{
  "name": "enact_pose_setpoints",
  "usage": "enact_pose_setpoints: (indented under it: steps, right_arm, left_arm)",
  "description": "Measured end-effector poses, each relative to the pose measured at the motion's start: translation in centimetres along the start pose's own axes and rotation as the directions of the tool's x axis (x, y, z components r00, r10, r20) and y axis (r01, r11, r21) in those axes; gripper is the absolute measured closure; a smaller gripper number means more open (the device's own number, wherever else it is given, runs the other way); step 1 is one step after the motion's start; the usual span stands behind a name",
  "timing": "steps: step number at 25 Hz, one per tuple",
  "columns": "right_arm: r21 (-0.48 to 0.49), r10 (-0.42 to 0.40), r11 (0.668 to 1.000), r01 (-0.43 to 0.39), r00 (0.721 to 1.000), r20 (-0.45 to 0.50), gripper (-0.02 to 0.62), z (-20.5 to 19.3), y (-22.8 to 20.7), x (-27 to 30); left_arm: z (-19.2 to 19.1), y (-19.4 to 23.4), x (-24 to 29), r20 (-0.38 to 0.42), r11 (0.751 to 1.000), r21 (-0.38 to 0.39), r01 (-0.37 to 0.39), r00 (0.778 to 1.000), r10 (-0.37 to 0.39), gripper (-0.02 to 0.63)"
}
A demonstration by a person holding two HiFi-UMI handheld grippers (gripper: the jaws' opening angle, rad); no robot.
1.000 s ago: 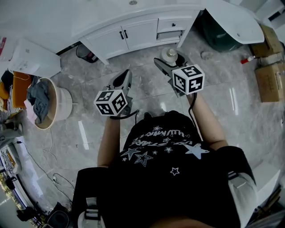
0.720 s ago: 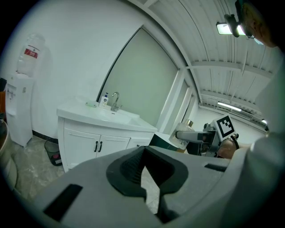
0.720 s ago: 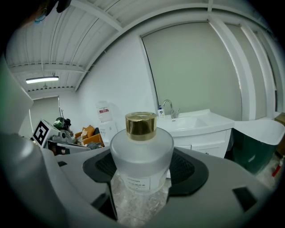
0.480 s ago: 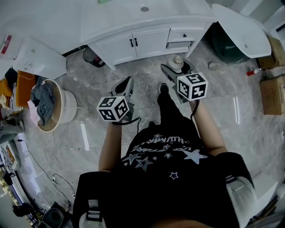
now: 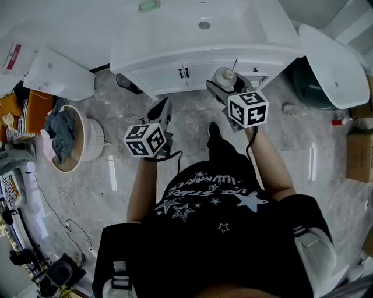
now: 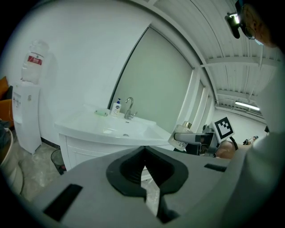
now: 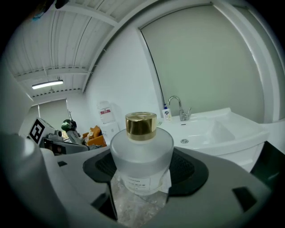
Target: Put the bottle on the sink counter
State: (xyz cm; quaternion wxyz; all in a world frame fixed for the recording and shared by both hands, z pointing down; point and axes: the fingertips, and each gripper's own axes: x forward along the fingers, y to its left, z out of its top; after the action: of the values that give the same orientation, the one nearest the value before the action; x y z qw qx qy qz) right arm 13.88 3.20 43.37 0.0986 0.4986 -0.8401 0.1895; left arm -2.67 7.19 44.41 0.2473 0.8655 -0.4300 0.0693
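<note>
A frosted glass bottle (image 7: 141, 156) with a gold cap stands upright between the pads of my right gripper (image 7: 141, 180), which is shut on it. In the head view the bottle (image 5: 224, 77) and right gripper (image 5: 222, 87) hang just in front of the white sink counter (image 5: 175, 41), near its front edge by the cabinet drawers. The counter and basin (image 7: 213, 131) lie ahead to the right. My left gripper (image 5: 161, 110) is lower and to the left, over the floor, shut with nothing in it (image 6: 144, 168). From it the bottle (image 6: 180, 136) shows at the right.
A faucet (image 6: 129, 107), a soap bottle (image 6: 116, 107) and a green soap dish (image 5: 149, 6) sit at the counter's back. A water dispenser (image 5: 55, 73) and a round basket of clothes (image 5: 67, 137) stand to the left. A small bin (image 5: 125, 83) is by the cabinet. A cardboard box (image 5: 358, 157) is at the right.
The person has stepped toward the sink. Both grippers are now nearer the counter, and the held bottle has come from over the floor to the counter's front edge.
</note>
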Motion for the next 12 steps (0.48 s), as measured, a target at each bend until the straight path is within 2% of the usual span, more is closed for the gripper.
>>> enact_pose_setpoints:
  steps: [12]
  right_arm:
    - [-0.021, 0.100, 0.995, -0.100, 0.994, -0.034, 0.272, 5.0, -8.6, 8.3]
  left_arm:
    - [5.2, 2.6, 10.1, 0.015, 0.995, -0.020, -0.097, 0.995, 0.098, 0.600]
